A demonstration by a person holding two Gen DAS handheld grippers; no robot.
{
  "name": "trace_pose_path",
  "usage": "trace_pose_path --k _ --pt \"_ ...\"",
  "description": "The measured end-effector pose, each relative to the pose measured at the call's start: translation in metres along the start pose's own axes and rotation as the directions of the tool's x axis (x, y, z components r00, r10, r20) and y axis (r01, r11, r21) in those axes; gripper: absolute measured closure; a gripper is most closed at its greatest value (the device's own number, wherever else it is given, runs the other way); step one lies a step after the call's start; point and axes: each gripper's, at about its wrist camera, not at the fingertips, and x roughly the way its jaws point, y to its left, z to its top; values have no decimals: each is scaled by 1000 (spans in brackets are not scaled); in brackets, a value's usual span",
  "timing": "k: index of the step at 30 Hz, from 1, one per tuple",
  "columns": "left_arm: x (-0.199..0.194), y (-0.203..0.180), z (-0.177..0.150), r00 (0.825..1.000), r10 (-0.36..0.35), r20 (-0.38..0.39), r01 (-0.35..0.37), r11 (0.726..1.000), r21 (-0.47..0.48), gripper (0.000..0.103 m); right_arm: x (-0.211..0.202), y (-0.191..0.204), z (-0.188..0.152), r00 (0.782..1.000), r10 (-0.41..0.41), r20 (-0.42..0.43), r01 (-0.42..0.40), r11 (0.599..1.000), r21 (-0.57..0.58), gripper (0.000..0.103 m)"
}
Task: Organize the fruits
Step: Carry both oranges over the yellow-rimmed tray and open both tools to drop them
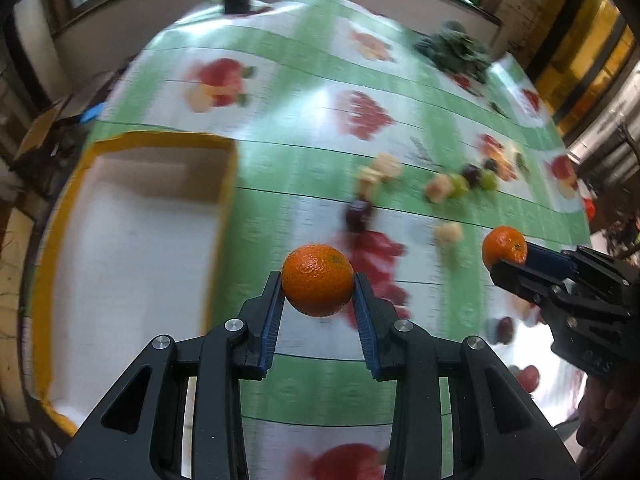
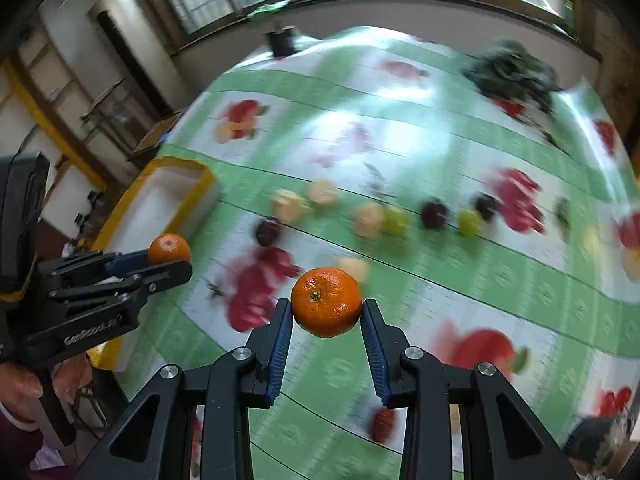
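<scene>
My left gripper (image 1: 318, 286) is shut on an orange (image 1: 318, 280) and holds it above the table, just right of a white box with a yellow rim (image 1: 224, 184). My right gripper (image 2: 326, 308) is shut on a second orange (image 2: 326, 301) above the table. Each gripper shows in the other's view: the right gripper (image 1: 505, 258) with its orange (image 1: 505, 245) at the right, the left gripper (image 2: 170, 258) with its orange (image 2: 169, 249) in front of the box (image 2: 204, 178). Several small fruits, pale, green and dark (image 2: 396, 220), lie in a loose row on the table.
The table wears a green and white cloth printed with fruit pictures (image 2: 460, 148). A dark leafy bunch (image 2: 512, 72) lies at the far right. A dark cylinder (image 2: 282, 42) stands at the far edge. Cardboard boxes (image 1: 48, 124) sit beyond the left edge.
</scene>
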Motion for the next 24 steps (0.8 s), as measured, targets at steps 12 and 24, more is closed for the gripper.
trace_pose_path --k 12,24 --pt "6 91 2 990 138 -22 -140 983 -118 69 48 104 48 992 120 -24 -123 979 -165 69" --pt "29 144 -3 980 182 -85 -196 960 -199 69 104 166 82 982 157 -102 -179 948 -262 69"
